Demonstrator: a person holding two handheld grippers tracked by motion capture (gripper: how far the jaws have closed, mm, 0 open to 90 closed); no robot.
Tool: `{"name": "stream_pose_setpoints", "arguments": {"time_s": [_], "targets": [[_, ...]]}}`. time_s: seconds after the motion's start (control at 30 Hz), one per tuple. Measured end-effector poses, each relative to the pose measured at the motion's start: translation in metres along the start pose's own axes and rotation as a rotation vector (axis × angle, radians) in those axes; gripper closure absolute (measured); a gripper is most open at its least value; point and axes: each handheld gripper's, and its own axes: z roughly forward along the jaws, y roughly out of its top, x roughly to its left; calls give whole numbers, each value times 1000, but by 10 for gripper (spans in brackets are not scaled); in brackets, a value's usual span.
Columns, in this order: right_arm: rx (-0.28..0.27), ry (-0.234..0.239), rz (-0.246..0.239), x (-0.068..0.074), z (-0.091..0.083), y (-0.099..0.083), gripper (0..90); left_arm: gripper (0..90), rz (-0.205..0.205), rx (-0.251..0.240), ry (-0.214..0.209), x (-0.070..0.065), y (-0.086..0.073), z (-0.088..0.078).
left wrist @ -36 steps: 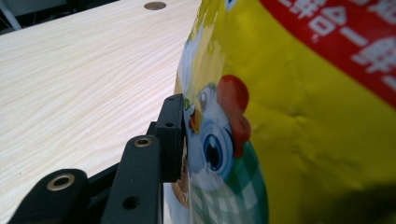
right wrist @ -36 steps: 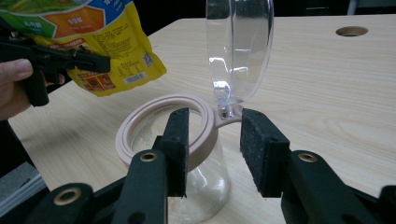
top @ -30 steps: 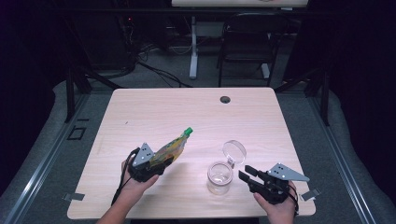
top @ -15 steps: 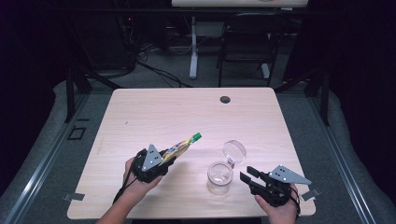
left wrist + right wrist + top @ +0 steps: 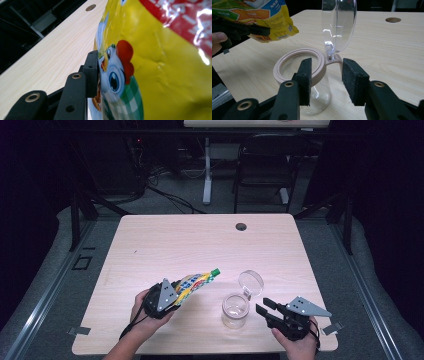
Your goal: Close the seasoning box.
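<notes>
A yellow snack bag (image 5: 194, 284) with a green top edge is tilted toward the jar, and my left gripper (image 5: 178, 293) is shut on its lower part. In the left gripper view one pad (image 5: 93, 72) presses the bag (image 5: 160, 65), which hides the other jaw. A clear glass jar (image 5: 235, 310) with a pinkish rim stands on the table, its hinged clear lid (image 5: 251, 282) swung up. My right gripper (image 5: 265, 309) is open just right of the jar. In the right gripper view the right gripper (image 5: 327, 81) faces the jar (image 5: 299, 72) close up, its pads not touching it. The bag (image 5: 262, 15) hangs above and left.
The light wooden table (image 5: 165, 245) has a round cable hole (image 5: 241, 226) near its far edge. Behind it stand a dark chair (image 5: 265, 165) and a white desk leg (image 5: 206, 170). Both hands work near the table's front edge.
The left gripper has swung the bag's green top lower and rightward, closer to the jar's lid. The right gripper and the jar have stayed where they were.
</notes>
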Motion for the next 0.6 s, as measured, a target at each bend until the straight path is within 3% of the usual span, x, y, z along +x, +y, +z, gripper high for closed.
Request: {"name": "stream_pose_setpoints", "arguments": {"time_s": [0.23,0.6], "targets": [[8,3,-10,1,0,0,623,631,88,26,33,-8,4,0],[16,2,-30,2,2,0,648,631,129,38,54,-12,5,0]]}}
